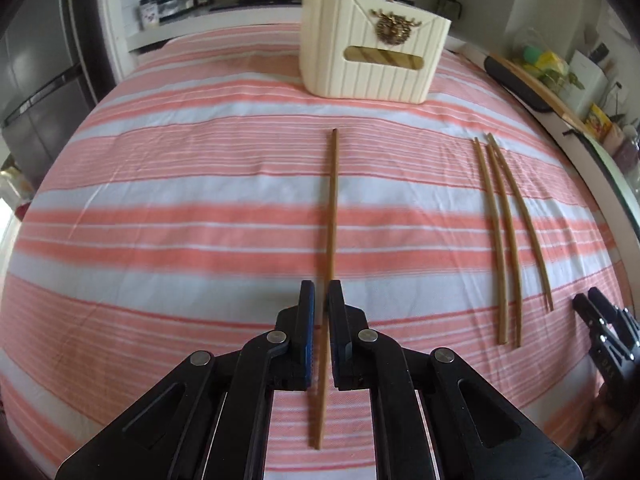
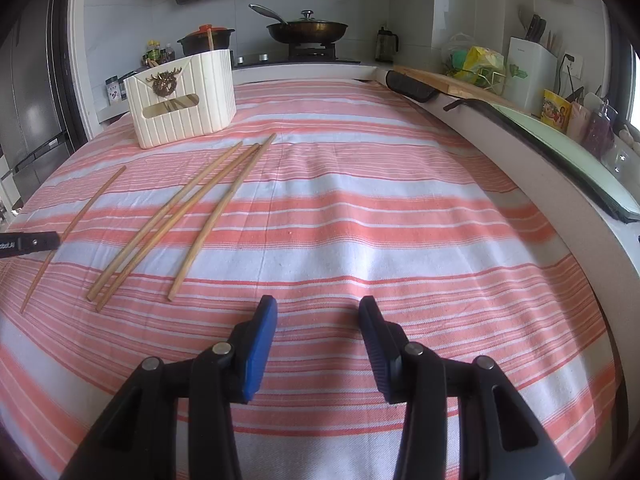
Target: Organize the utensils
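Note:
A single brown chopstick (image 1: 333, 200) runs lengthwise between the blue pads of my left gripper (image 1: 321, 288), which is shut on it near its close end. Whether it is off the striped cloth (image 1: 180, 208) I cannot tell. Three more chopsticks (image 1: 500, 240) lie side by side to the right. A cream ribbed holder (image 1: 372, 60) stands at the far side with sticks poking out of its top. In the right wrist view my right gripper (image 2: 319, 304) stands open over bare cloth (image 2: 380, 216), with the three chopsticks (image 2: 180, 216), the held chopstick (image 2: 76, 220) and the holder (image 2: 184, 96) to its left.
Beyond the table a stove carries a lidded pan (image 2: 308, 30) and a pot (image 2: 206, 40). A wooden board (image 2: 448, 80) and a black pad (image 2: 412, 86) sit along the right counter edge. A dark fridge (image 1: 36, 92) stands at the left.

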Motion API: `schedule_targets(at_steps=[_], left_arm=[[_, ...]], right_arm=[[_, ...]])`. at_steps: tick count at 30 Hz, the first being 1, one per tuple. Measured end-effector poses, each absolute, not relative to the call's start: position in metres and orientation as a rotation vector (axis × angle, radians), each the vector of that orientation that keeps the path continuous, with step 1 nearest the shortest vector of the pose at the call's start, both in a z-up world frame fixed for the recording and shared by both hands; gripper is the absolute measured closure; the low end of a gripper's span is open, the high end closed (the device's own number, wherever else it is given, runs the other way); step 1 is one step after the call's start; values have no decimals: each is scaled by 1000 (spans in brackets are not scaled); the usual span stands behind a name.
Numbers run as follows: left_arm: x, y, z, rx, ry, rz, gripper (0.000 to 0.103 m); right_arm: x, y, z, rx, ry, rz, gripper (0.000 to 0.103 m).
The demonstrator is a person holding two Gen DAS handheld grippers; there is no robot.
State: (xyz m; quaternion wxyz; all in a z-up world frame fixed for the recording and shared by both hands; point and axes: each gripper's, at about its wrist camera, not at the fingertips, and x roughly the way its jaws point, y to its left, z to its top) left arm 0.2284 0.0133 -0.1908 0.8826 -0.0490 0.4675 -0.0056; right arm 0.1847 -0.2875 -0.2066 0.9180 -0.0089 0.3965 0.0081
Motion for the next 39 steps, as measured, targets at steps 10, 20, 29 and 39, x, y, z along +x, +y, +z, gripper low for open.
schedule_targets(at_steps=[10,20,29,39], left_arm=[[208,40,-192,-154,947,-41,41],[183,53,-186,-107,917,-25,31],[178,92,-178,-151,851,7,19],[210,116,-191,-65,869,102,9]], right_arm=[[217,-255,-173,40,873,156,60],[253,-237,-202,-18,976,124,97],[180,-264,-196,-53,955,2,95],[207,-266,-203,-101,917,94,50]])
